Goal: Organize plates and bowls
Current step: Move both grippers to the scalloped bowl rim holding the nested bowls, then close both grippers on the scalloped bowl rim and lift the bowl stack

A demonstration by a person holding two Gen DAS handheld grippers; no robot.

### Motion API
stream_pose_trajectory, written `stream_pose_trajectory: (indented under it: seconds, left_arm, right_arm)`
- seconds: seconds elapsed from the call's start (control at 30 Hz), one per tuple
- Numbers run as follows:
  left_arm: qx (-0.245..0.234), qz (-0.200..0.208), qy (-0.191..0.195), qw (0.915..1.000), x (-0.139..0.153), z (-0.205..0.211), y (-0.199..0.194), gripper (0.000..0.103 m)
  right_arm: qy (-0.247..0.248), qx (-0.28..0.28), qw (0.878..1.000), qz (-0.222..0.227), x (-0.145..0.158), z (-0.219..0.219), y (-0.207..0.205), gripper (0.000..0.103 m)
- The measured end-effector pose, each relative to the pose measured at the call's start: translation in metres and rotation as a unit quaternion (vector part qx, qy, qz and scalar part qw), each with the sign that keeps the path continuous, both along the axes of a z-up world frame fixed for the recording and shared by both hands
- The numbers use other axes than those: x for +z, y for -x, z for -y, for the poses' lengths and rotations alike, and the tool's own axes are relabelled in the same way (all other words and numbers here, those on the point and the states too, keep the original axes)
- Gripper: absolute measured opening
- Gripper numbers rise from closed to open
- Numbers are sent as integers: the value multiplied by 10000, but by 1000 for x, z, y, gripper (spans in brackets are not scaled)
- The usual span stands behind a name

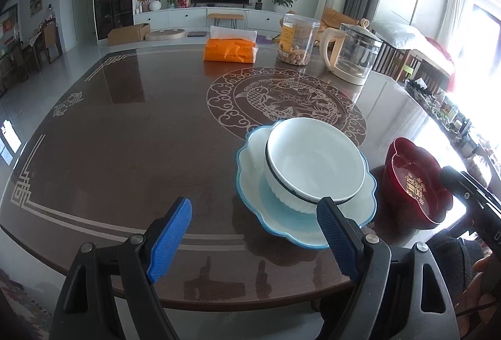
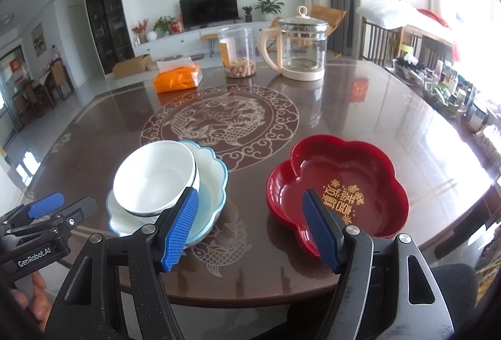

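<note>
The white bowl [image 1: 314, 161] sits tilted inside the pale blue scalloped plate [image 1: 250, 158], toward that plate's far side, the pair standing on the near part of the worktop [image 1: 125, 152], left of the red flower-shaped dish [image 2: 338, 183] and well apart from it. Bowl and plate look like glazed ceramic: stiff, smooth and probably slippery, breakable if knocked or dropped, and likely of some weight; the red dish looks like lighter lacquered plastic, less fragile but just as slick. The bowl's rim, with its dark band, seems the best place to pinch, one pad inside and one outside, since its ribbed outer wall curves away; the plate's wavy edge offers only a shallow lip close to the worktop. The left gripper [image 1: 255, 235] hovers with its jaws apart and empty at the near edge of the blue plate, its right pad in front of the plate's rim. The right gripper [image 2: 250, 227] also has its jaws apart, holding nothing, above the gap between plate and dish. Farther off stand an orange tissue pack [image 1: 230, 48], a clear snack jar [image 1: 299, 39] and a glass kettle [image 1: 353, 53].
</note>
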State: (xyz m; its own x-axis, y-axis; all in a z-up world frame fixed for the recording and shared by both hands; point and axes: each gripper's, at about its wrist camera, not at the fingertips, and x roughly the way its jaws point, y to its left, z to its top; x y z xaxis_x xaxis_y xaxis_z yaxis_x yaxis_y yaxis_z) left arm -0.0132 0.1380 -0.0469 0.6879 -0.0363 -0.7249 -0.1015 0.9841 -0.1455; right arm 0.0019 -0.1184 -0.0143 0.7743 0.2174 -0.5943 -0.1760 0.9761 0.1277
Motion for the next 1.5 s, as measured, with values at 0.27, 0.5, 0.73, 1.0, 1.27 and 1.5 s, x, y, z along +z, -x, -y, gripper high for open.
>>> stream_pose_trajectory:
  seconds: [0.27, 0.5, 0.73, 1.0, 1.27, 1.5]
  left_arm:
    - [-98, -186, 278, 9994, -20, -19, -2, 82]
    - [-30, -285, 357, 9990, -28, -28, -10, 81]
    - [68, -359, 255, 9990, -32, -33, -15, 82]
    - [-123, -371, 955, 9947, -34, -49, -17, 81]
    - [-326, -802, 1300, 9877, -46, -52, -38, 81]
    - [-345, -1001, 1327, 9855, -58, -45, -48, 64]
  right_arm:
    - [-281, 632, 9975, -160, -19, -10, 5, 73]
    - [-270, 768, 9951, -563, -41, -23, -3, 73]
    - [-208, 712, 9953, -615, -46, -23, -3, 73]
    - [-127, 850, 9947, -568, -45, -28, -1, 73]
    - [-116, 735, 9955, -582, -41, -26, -16, 73]
    - [-120, 820, 9921, -938, -55, -29, -42, 72]
